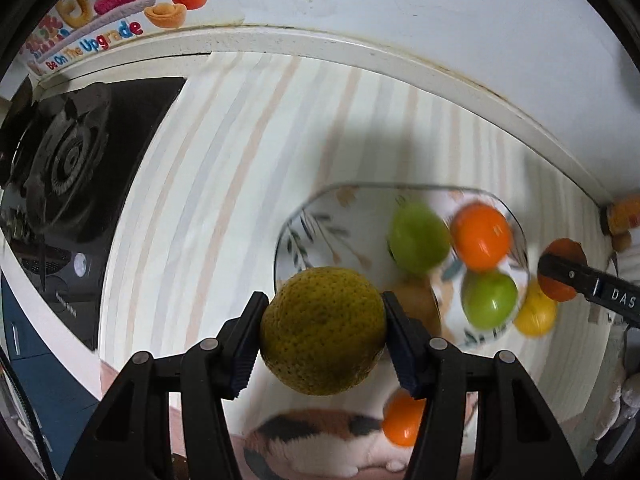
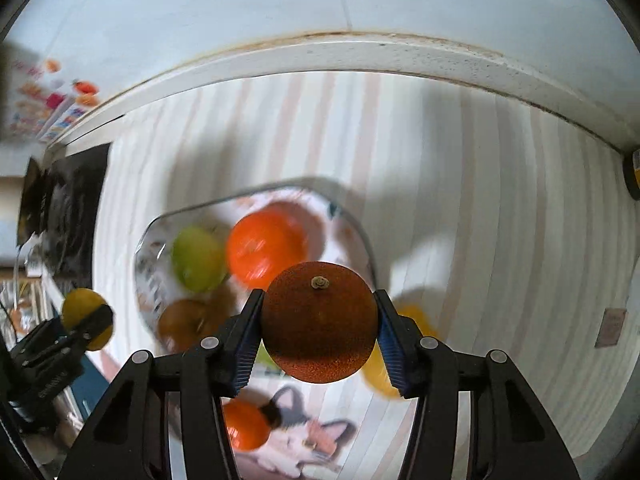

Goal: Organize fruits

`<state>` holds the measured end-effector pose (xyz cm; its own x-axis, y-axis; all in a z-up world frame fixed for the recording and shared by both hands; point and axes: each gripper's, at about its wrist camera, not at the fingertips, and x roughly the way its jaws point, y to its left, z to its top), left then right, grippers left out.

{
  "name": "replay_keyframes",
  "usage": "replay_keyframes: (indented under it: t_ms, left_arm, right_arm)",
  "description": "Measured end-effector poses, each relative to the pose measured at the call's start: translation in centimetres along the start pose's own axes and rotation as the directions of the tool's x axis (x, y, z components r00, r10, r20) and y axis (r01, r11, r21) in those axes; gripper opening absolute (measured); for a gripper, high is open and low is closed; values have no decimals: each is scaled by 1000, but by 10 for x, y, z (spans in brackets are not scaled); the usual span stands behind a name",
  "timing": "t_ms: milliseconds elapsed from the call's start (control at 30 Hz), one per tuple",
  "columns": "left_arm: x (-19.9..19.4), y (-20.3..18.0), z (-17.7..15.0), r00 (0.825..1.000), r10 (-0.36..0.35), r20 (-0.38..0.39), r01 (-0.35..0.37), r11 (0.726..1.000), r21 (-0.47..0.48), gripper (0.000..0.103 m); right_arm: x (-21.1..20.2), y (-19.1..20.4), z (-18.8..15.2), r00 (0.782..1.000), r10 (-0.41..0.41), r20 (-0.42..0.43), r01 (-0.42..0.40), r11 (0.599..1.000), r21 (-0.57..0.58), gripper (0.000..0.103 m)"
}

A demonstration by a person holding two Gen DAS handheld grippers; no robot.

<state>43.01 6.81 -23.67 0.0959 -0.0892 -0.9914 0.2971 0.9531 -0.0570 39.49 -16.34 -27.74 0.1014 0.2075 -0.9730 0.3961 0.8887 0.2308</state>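
In the left wrist view, the left gripper [image 1: 323,334] holds a bumpy yellow-green citrus [image 1: 323,330] right between its jaws, which press on both of its sides. The fruit hangs above the striped table [image 1: 224,184]. Past it lies a glass plate [image 1: 308,236] with leaf pictures. On the plate sit two green fruits [image 1: 418,238], a bright orange [image 1: 482,236] and a brown fruit [image 1: 416,306]. A yellow fruit [image 1: 536,314] lies just beside the plate, and a small orange [image 1: 400,420] lies on the table below the jaws. A black stove [image 1: 68,168] is far to the left. At the right edge, the right gripper [image 1: 560,270] shows with a dark orange fruit in it. In the right wrist view, the right gripper [image 2: 319,322] squeezes the dark orange fruit [image 2: 319,322] between its jaws, stem facing the camera, in the air over the near edge of the plate [image 2: 146,248]. The plate looks blurry. At the left, the left gripper [image 2: 86,320] carries its yellow-green citrus.
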Motion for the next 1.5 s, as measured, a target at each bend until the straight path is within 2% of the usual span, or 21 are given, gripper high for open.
replay_keyframes:
  t_ms: [167, 333, 567, 600, 633, 700, 733, 800, 867, 1133, 1500]
  left_arm:
    - [28, 7, 30, 998, 21, -59, -22, 1000, -19, 54]
    - [53, 3, 43, 994, 35, -104, -38, 999, -18, 55]
    - [60, 5, 47, 992, -10, -126, 4, 999, -50, 57]
    - [60, 5, 48, 992, -10, -124, 3, 999, -51, 57]
    - [58, 6, 47, 993, -9, -121, 2, 999, -53, 58]
    - [54, 9, 47, 994, -6, -110, 0, 998, -58, 71]
    - [50, 10, 46, 995, -3, -99, -2, 998, -56, 74]
    - [43, 11, 43, 997, 11, -81, -15, 999, -47, 90]
    - [36, 11, 38, 998, 23, -63, -26, 999, -43, 96]
    - [13, 3, 15, 999, 29, -18, -29, 999, -32, 97]
    - [-30, -13, -49, 993, 74, 93, -70, 997, -45, 97]
  right_arm:
    - [19, -18, 17, 999, -11, -42, 12, 999, 38, 56]
    - [28, -24, 25, 998, -15, -62, 17, 999, 42, 56]
    - [32, -35, 29, 996, 6, -87, -1, 999, 51, 57]
    - [32, -35, 29, 996, 8, -92, -4, 999, 50, 59]
    - [31, -36, 29, 995, 12, -97, -7, 999, 53, 69]
    - [26, -37, 27, 995, 15, -94, -10, 999, 54, 86]
    - [22, -36, 26, 996, 10, -87, -6, 999, 46, 88]
    - [18, -34, 26, 997, 1, -82, 2, 999, 34, 90]
    - [12, -32, 23, 997, -7, -79, 8, 1000, 21, 93]
    - [-8, -21, -3, 998, -37, -43, 35, 998, -43, 93]
    - [-48, -6, -68, 996, -62, 57, 71, 984, -163, 93]
